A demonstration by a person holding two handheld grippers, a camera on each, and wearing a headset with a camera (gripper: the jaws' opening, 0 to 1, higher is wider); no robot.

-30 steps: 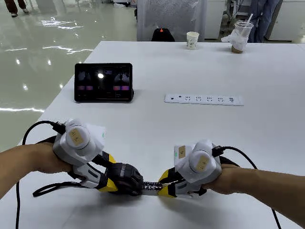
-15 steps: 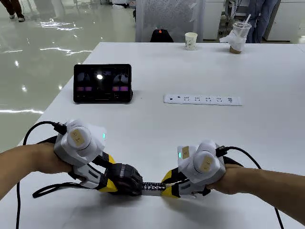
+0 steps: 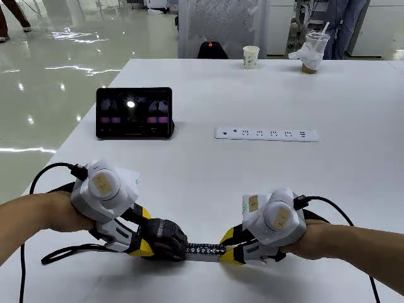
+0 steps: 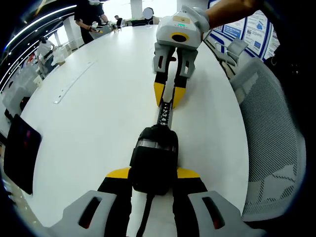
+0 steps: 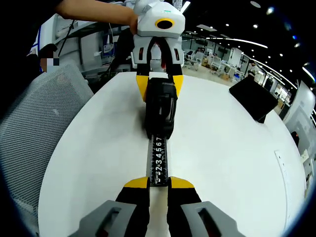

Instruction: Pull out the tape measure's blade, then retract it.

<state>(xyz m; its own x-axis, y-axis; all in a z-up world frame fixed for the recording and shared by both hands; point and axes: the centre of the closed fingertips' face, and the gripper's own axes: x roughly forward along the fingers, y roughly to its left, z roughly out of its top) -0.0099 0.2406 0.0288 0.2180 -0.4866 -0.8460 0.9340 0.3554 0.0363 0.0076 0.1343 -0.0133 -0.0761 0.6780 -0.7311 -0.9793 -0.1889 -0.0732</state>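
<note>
The black tape measure case lies on the white table near its front edge, with my left gripper shut on it. In the left gripper view the case sits between the yellow-tipped jaws. A short length of black blade with white numbers runs from the case to my right gripper, which is shut on the blade's end. The right gripper view shows the blade stretching from its jaws to the case. The right gripper faces me in the left gripper view.
A dark tablet stands at the table's left middle. A white power strip lies beyond the grippers. Two cups stand at the far edge. Black cables trail from both grippers. A mesh chair is beside the table.
My right gripper has moved to the right with the blade's end, so more blade shows between it and the case. The left gripper and the case have stayed put.
</note>
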